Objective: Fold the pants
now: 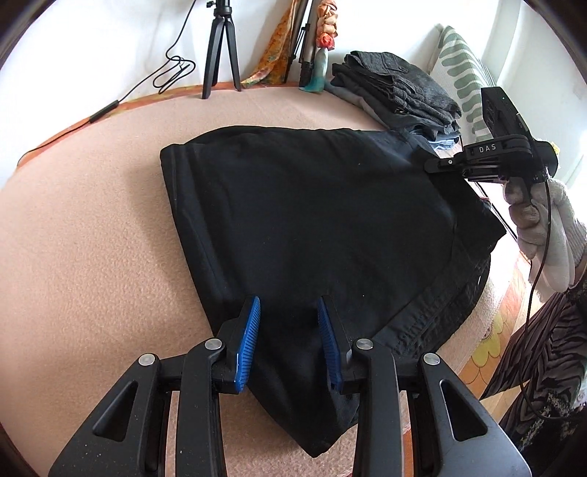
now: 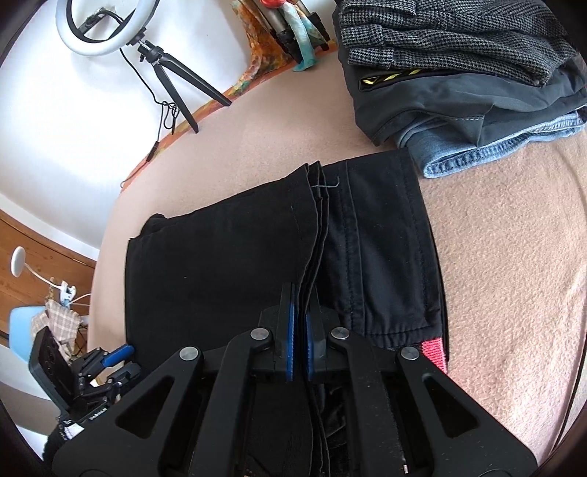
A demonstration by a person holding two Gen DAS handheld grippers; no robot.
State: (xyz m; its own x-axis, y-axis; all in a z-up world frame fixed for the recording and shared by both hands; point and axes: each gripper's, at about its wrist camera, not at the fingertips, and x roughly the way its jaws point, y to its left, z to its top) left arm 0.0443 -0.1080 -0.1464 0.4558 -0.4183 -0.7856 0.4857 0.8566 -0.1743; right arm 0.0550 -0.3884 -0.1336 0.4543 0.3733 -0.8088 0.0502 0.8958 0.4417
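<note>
Black pants lie folded on a pink blanket. My left gripper is at the near edge, its blue pads pressed on a thick bunch of the fabric, and a corner of cloth hangs below the jaws. In the right wrist view my right gripper is shut on the stacked leg hems of the pants, which lie over the waistband part. The right gripper, held by a gloved hand, shows at the pants' far right edge. The left gripper appears at the lower left.
A pile of folded clothes sits on the blanket just beyond the pants, with a patterned pillow behind it. A black tripod with a ring light stands at the far edge, its cable trailing left.
</note>
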